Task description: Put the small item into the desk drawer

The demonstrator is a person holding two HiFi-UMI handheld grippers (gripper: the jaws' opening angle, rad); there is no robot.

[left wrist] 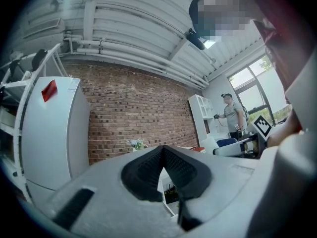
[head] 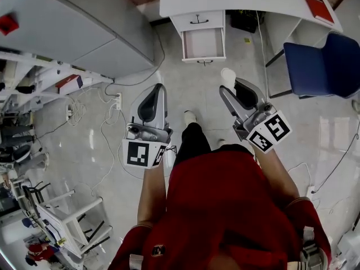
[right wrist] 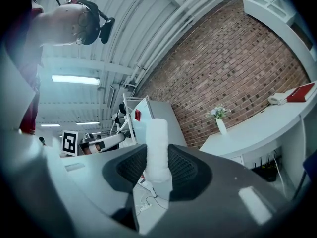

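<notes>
Small white roll (right wrist: 157,143) stands upright between fingers of right gripper (right wrist: 157,170), clamped at its lower part, well apart from open drawer (head: 203,44). Looks light, soft, maybe squashy; gentle mid-body hold seems best. Left gripper (left wrist: 163,155) fingers closed, empty.

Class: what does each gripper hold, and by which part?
Right gripper clamps the white roll by its lower part; left gripper is shut, holding nothing.

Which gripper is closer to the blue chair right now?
Right. The right gripper, shut on a small white item, is left of the blue chair in the head view; the left gripper sits farther left, beyond the person's leg.
</notes>
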